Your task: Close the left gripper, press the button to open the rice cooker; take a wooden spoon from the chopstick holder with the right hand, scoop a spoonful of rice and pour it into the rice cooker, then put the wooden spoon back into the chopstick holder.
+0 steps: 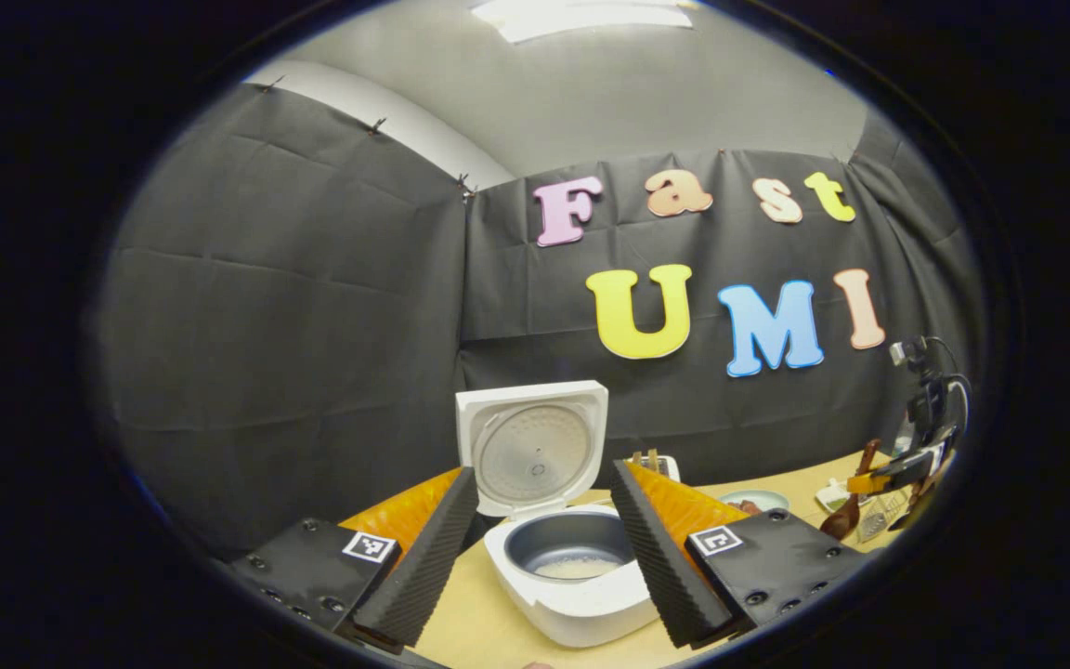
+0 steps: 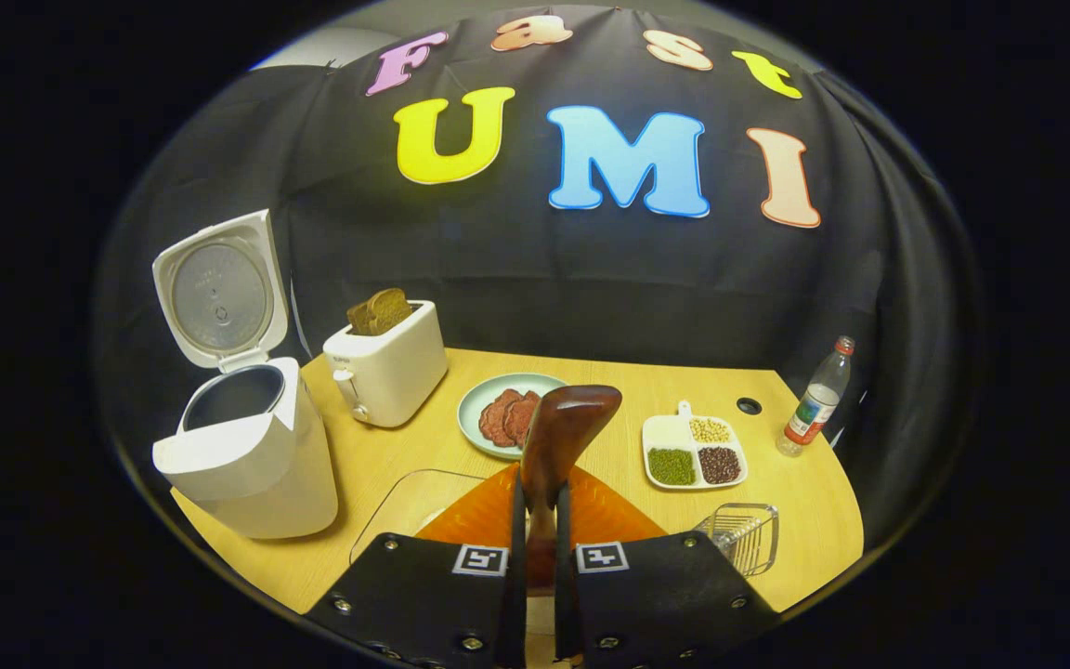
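A wooden table [image 2: 804, 520] stands against black cloth walls. Left of the right gripper's fingers [image 2: 516, 520], the rice cooker [image 2: 252, 465] gapes, lid up; rice lies in its pot, seen between the left gripper [image 1: 544, 548] fingers, which are spread apart. Next come a toaster [image 2: 386, 367], a plate of meat slices [image 2: 484, 395], then the wooden spoon [image 2: 558, 437] clamped upright between the right fingers. Rightward sit a divided dish [image 2: 674, 432] of beans, a wire basket [image 2: 744, 534], a bottle [image 2: 814, 400].

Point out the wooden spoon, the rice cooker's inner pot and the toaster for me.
wooden spoon [image 2: 561, 423]: right gripper view, on the back of its bowl, above the claw.
inner pot [image 1: 570, 544]: left gripper view, on its grey inside wall.
toaster [image 2: 391, 372]: right gripper view, on its white front face.
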